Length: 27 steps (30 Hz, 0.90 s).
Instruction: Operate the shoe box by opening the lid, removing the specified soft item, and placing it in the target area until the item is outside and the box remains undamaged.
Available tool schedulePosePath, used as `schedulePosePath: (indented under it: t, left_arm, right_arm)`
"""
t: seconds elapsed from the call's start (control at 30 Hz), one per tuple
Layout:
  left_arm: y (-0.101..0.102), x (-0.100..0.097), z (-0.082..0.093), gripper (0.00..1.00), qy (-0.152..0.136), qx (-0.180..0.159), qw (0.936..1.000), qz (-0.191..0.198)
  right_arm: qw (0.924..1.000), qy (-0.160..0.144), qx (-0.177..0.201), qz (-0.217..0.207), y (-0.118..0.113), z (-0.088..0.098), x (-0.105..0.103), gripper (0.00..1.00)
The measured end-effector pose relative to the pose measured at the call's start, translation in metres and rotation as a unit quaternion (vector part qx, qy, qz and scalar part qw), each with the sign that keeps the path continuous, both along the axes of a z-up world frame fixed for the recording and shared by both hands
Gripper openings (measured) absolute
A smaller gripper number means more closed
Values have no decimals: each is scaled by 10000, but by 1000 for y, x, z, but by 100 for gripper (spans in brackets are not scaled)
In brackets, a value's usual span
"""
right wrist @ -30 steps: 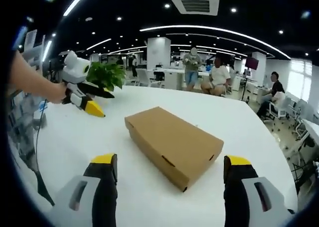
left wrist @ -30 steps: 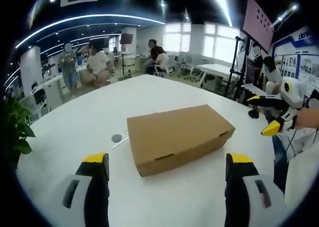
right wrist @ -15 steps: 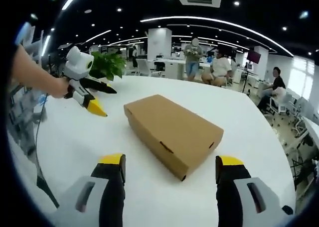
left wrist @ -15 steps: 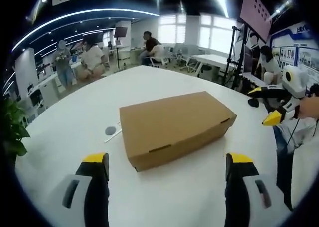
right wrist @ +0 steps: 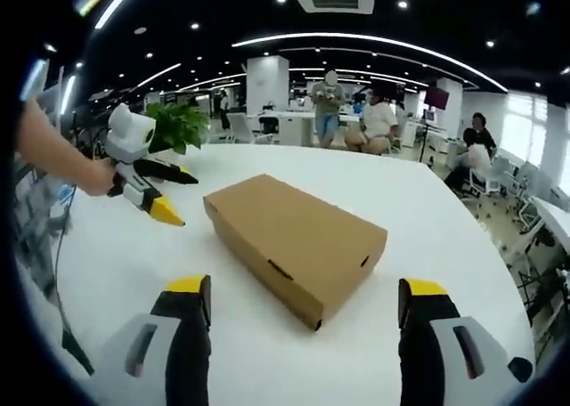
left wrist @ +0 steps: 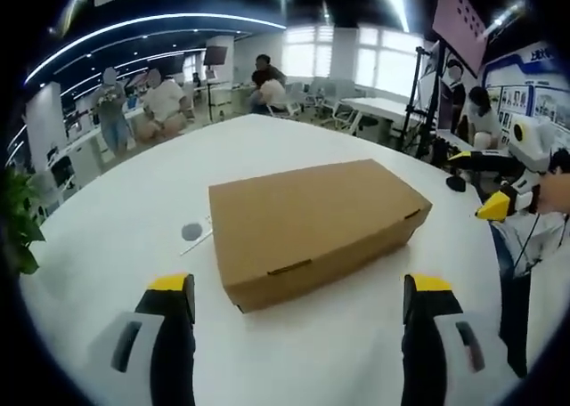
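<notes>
Left gripper (left wrist: 298,299) and right gripper (right wrist: 303,304): jaws spread wide, nothing held, both poised short of the shoe box (left wrist: 313,223), which sits shut on the white table (left wrist: 116,237). Lid not yet lifted; soft item presumably inside, unseen. Advice: catch the lid's front lip near the tab slots (left wrist: 289,267), lift slowly, steady the base to avoid creasing cardboard.

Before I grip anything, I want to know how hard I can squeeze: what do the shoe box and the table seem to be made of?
The shoe box looks like plain brown cardboard, matte, with folded edges and tab slots along its front wall, so it would likely crush easily. The table looks like a smooth white hard top, laminate or painted, slightly glossy; its core cannot be told.
</notes>
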<state>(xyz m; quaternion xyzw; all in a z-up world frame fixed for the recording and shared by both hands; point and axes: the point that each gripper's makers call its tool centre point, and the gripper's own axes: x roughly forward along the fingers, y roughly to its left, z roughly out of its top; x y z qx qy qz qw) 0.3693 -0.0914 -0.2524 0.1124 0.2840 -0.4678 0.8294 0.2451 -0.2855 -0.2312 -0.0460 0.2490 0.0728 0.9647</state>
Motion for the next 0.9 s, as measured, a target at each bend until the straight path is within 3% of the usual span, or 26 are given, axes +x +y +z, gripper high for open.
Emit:
schedulePosePath:
  t: [0.07,0.17,0.23,0.3,0.4,0.53,0.77,0.83,0.9]
  left_arm:
    - [2,-1,-3,99,137,-3,9998,141]
    - [-3,-6,-5,99,157,-20,9999,-10]
    - [-2,-5,-10,99,-62,293,9990,-321]
    - [-4,-3,-13,99,-95,365,9984,-410]
    - [-5,5,-15,99,-122,340,9987,-349]
    - [-3,17,-21,99,59,237,9997,7]
    - [-8,24,-20,99,51,155,9999,33]
    - [-11,22,-21,99,94,158,9998,-51]
    - [-16,15,-19,99,13,402,9973,-608]
  right_arm:
    - [9991,167,346,-178,1,-11,5,89]
    - [9984,94,434,-358,-2,-13,15,89]
    - [9988,36,382,-289,1,-10,17,90]
    - [9998,6,147,-127,2,-10,19,92]
    - [9998,133,28,-128,-1,-17,18,92]
    - [9997,195,61,-161,-2,-23,15,92]
    - [9995,317,37,-75,-4,-31,19,92]
    - [9994,344,44,-63,-6,-32,20,92]
    - [9993,372,30,-38,-7,-31,19,92]
